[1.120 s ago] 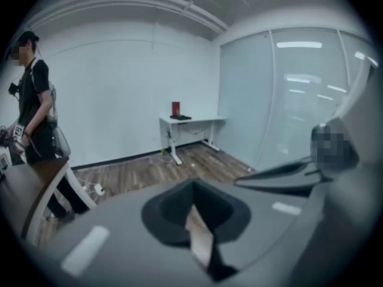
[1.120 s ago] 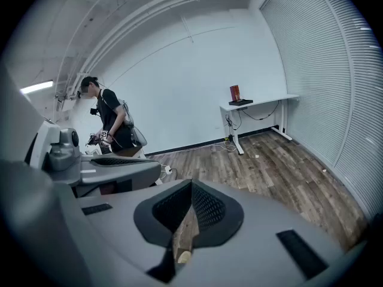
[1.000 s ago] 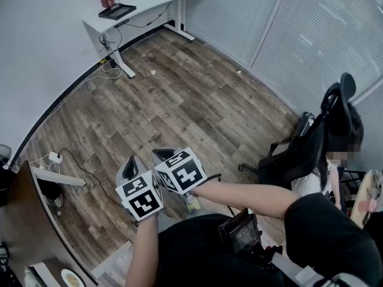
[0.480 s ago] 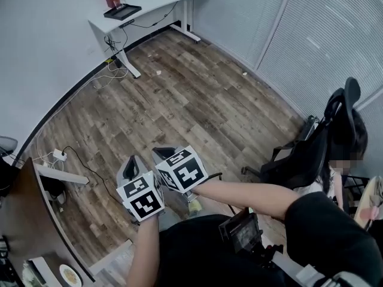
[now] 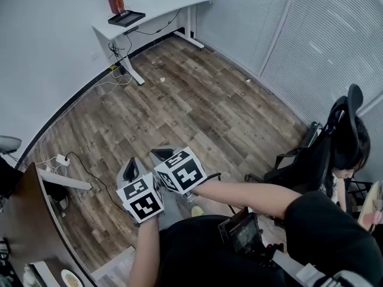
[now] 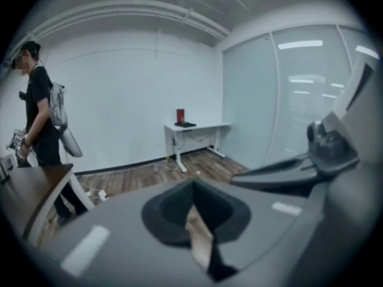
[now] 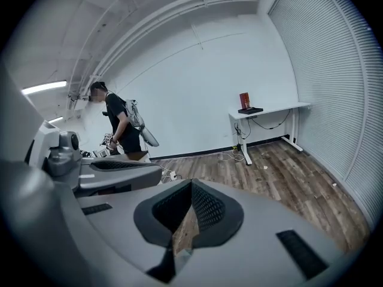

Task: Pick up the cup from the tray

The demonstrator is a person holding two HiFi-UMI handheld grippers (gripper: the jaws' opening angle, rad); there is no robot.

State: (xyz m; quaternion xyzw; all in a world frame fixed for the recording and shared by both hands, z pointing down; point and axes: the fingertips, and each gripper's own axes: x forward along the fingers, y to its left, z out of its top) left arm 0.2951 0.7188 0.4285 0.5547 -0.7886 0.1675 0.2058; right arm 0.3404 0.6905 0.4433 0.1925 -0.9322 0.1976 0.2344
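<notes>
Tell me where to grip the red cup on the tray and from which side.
Probably its side wall at mid-height, coming level from the open front of the desk: the red cup stands upright on the tray, with the wall close behind. Too distant to show any handle.

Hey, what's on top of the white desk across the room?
A dark tray lies on the white desk, with a tall red container at its far end. The tray's inside is too small to make out.

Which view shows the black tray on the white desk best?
The head view: looking down, it shows the whole top of the tray, with a red object at its far edge. Both gripper views show it small and edge-on, from the side.
</notes>
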